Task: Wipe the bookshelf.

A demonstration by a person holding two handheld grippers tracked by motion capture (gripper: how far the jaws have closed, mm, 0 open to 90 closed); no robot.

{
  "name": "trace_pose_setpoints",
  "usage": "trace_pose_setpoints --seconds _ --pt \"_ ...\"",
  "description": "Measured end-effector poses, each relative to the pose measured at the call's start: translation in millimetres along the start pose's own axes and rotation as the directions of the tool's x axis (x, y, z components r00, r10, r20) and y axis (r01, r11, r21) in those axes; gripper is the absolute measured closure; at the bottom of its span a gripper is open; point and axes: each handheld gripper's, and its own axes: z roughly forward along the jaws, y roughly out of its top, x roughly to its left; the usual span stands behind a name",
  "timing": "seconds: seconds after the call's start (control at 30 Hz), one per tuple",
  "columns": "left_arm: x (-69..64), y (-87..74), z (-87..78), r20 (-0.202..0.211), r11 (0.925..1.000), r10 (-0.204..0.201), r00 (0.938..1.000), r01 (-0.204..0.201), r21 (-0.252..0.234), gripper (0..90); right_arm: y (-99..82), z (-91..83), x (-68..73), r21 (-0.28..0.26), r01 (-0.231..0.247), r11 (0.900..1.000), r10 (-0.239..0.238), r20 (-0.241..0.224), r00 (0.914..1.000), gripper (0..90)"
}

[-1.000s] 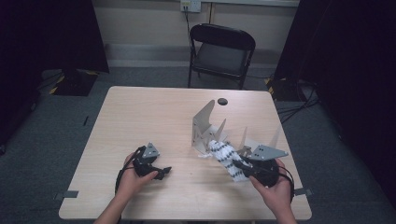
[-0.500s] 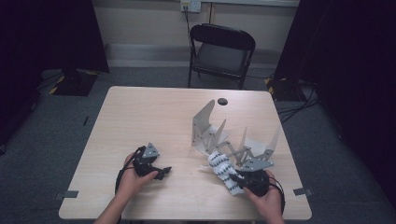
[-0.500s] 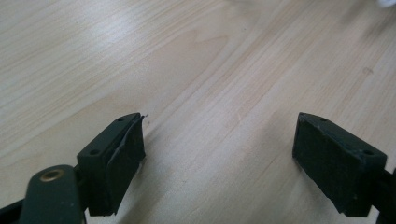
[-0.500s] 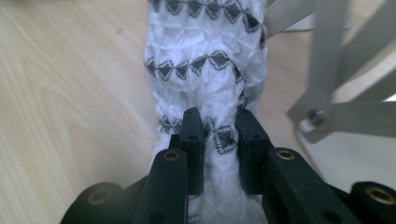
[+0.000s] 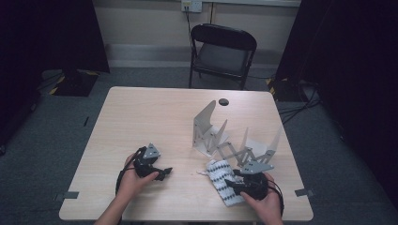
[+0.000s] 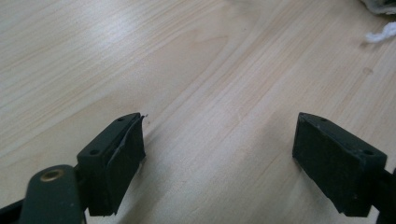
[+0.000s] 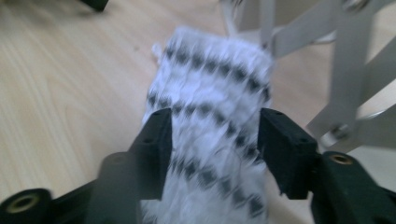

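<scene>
A white cloth with black diamond marks (image 5: 219, 174) lies flat on the wooden table (image 5: 155, 122), just in front of a folding metal rack (image 5: 220, 138). My right gripper (image 5: 234, 183) sits low over the cloth's near end. In the right gripper view the cloth (image 7: 210, 79) runs between the two black jaws of my right gripper (image 7: 215, 126), which have just been opening and stand at the cloth's edges without pinching it. My left gripper (image 5: 164, 172) rests at the near left, open over bare wood (image 6: 187, 56), with nothing between its fingers (image 6: 116, 158).
The rack's scissor arms (image 7: 345, 60) stand close on the right of the cloth. A small black round object (image 5: 223, 101) lies near the far edge. A black folding chair (image 5: 223, 51) stands behind the table. A white tuft (image 6: 380, 35) shows far off in the left gripper view.
My right hand has come down toward the near edge, and the cloth it held up now lies on the table. The jaws have opened around it. The left hand has stayed still.
</scene>
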Motion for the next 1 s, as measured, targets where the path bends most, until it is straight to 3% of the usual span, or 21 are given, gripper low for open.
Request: trace_pose_setpoints --seconds 0.1,0.23,0.3,0.4,0.57,0.7,0.83,0.97,1.0 --pt "0.0 0.0 0.0 0.000 1.0000 0.000 1.0000 0.000 0.000 16.5 2.1 5.9 0.8 0.031 0.037 0.9988 -0.038 0.048 0.9981 37.6" --pt "0.0 0.0 0.0 0.000 1.0000 0.000 1.0000 0.000 0.000 16.5 -6.0 20.5 0.4 0.089 0.033 0.9955 -0.038 0.056 0.9977 37.3" --pt "0.0 0.0 0.0 0.000 1.0000 0.000 1.0000 0.000 0.000 16.5 -11.3 25.1 -2.1 0.082 -0.012 0.9966 0.009 0.030 0.9995 49.0" --pt "0.0 0.0 0.0 0.000 1.0000 0.000 1.0000 0.000 0.000 16.5 -10.3 23.3 0.0 0.096 0.001 0.9954 -0.001 -0.001 1.0000 65.3" --pt "0.0 0.0 0.0 0.000 1.0000 0.000 1.0000 0.000 0.000 16.5 -8.0 19.5 5.1 0.103 0.024 0.9944 -0.023 -0.013 0.9996 76.1" --pt "0.0 -0.1 0.1 -0.001 1.0000 -0.001 1.0000 0.001 -0.002 16.5 -3.7 12.4 6.0 0.083 0.038 0.9958 -0.035 -0.031 0.9989 78.1" --pt "0.0 -0.1 0.1 -0.001 1.0000 0.000 1.0000 0.000 -0.002 16.5 16.3 -14.0 5.0 -0.013 0.031 0.9994 -0.031 -0.025 0.9992 79.0" --pt "0.0 0.0 0.0 0.000 1.0000 0.000 1.0000 0.000 -0.001 16.5 40.8 -42.5 0.5 -0.111 0.037 0.9931 -0.036 0.013 0.9993 79.2" --pt "0.0 0.0 0.0 0.000 1.0000 0.000 1.0000 0.000 -0.001 16.5 40.8 -42.5 0.5 -0.111 0.037 0.9931 -0.036 0.013 0.9993 79.2"
